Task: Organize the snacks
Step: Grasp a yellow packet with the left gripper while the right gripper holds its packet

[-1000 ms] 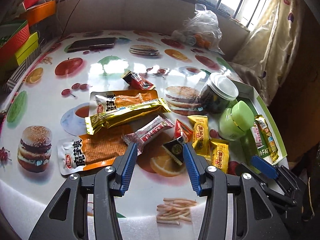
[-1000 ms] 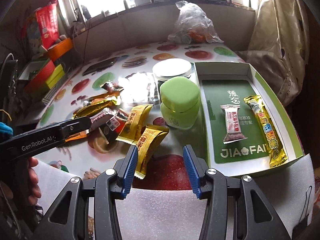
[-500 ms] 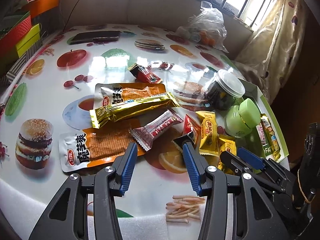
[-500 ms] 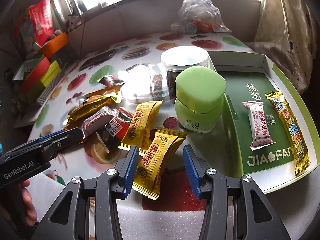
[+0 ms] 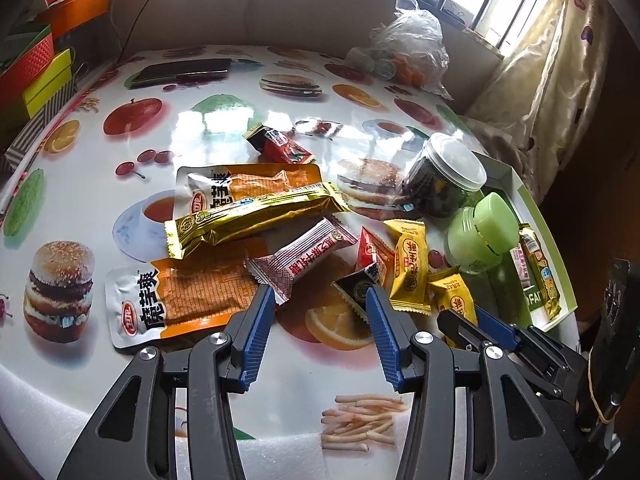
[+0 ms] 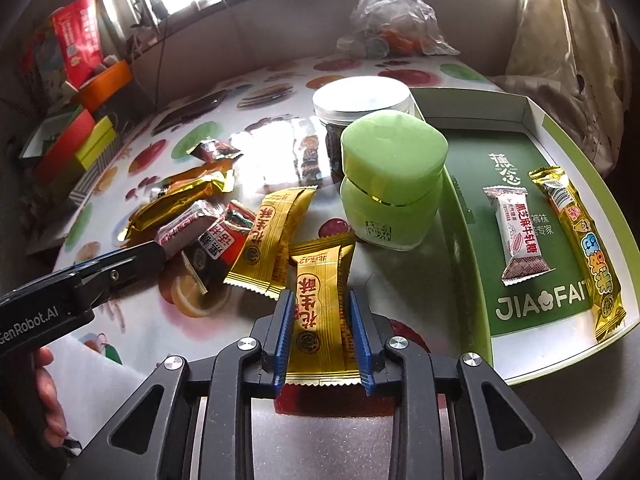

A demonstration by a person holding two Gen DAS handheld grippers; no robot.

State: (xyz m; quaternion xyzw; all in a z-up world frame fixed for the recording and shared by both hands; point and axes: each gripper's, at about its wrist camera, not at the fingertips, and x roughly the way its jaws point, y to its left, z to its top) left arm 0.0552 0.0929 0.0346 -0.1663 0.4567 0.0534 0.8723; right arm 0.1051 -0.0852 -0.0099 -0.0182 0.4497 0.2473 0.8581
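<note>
The right hand-held gripper (image 6: 322, 316) has just been closing and now squeezes a yellow snack pack (image 6: 322, 300) at the bottom middle of the right wrist view, low on the tabletop (image 6: 404, 268) beside the green box (image 6: 472, 216). The pack looks light, soft and crinkly, maybe crumbly inside, so hold its middle gently. The left hand-held gripper (image 5: 320, 300) is apart, holding nothing.

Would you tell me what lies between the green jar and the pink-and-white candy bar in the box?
Only the box's green wall and bare floor, per the right wrist view.
</note>
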